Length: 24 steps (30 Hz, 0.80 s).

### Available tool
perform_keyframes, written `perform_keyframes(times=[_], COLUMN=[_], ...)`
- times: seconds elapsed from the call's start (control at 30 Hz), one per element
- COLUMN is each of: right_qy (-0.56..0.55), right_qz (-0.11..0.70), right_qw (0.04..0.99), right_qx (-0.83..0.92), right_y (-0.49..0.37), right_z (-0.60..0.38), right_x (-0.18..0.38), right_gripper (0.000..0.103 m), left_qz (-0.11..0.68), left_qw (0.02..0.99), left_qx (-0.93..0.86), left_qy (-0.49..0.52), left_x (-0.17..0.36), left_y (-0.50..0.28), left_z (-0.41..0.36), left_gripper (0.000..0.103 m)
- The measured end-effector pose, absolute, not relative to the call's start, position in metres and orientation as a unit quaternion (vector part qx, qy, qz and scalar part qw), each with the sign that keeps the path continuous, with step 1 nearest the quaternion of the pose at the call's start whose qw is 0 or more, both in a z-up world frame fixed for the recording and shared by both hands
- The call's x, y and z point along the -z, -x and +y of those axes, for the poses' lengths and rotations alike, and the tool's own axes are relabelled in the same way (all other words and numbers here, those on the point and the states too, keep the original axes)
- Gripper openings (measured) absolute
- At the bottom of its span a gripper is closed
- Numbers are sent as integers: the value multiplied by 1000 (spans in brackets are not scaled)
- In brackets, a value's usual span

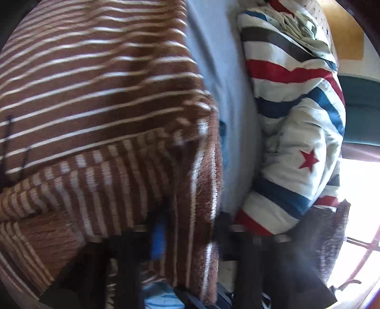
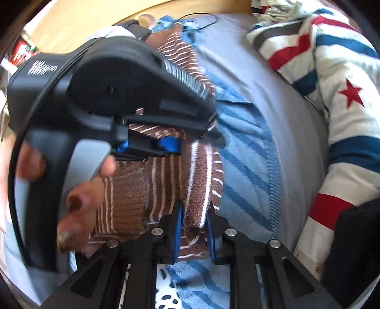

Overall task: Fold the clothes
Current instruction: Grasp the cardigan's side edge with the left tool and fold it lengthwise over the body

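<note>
A brown knit sweater with thin white stripes [image 1: 95, 99] fills the left wrist view, lifted and bunched over a grey-blue bed sheet [image 1: 223, 71]. My left gripper [image 1: 190, 237] is shut on a fold of the sweater; its blue pads are mostly hidden by the cloth. In the right wrist view my right gripper [image 2: 194, 228] is shut on the sweater's edge [image 2: 194, 180] between its blue pads. The left gripper [image 2: 171, 145] shows there too, held by a hand, clamped on the same sweater just above.
A blue striped garment [image 2: 244, 152] lies flat on the sheet under the sweater. A bunched white duvet with red and blue stripes and red stars [image 2: 344, 99] lies along the right. A wooden headboard [image 2: 78, 21] is behind. A dark cloth [image 2: 356, 249] sits lower right.
</note>
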State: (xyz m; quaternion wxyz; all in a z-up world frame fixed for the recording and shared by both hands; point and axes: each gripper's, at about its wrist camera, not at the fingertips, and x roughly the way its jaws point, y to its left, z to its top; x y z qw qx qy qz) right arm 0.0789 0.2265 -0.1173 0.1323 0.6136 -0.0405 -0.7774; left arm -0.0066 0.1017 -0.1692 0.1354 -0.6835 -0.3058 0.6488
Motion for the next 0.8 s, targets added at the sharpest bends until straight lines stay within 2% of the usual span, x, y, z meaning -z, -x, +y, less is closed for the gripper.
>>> perform_keyframes(times=[0.23,0.37,0.53,0.6,0.67,0.8], right_qy=[-607,-628,-660,-666,-667,-647], right_qz=[-3,40,81,73,58,16], right_qw=[216,238,227,232,243,242], right_qx=[765,740,712,706,702,723], right_y=[-114,-122,-121,-120,-121,-125], right_z=[157,114,94,94,98,127], right_x=[105,125,152,152,143,109], right_gripper=[19,19,21,28,44,53], left_qz=[-399,-413,-390,-390,-406,-438], left_qw=[144,107,98,99,103,105], left_qx=[-677,-662,-665,-665,-656,-635], left_qy=[601,616,630,629,628,628], left_x=[148,186,209,210,213,216], left_y=[-53,-70,-69,-68,-68,-70], left_z=[-10,-51,-51,-50,-53,-58], left_gripper=[18,18,18,19,19,20])
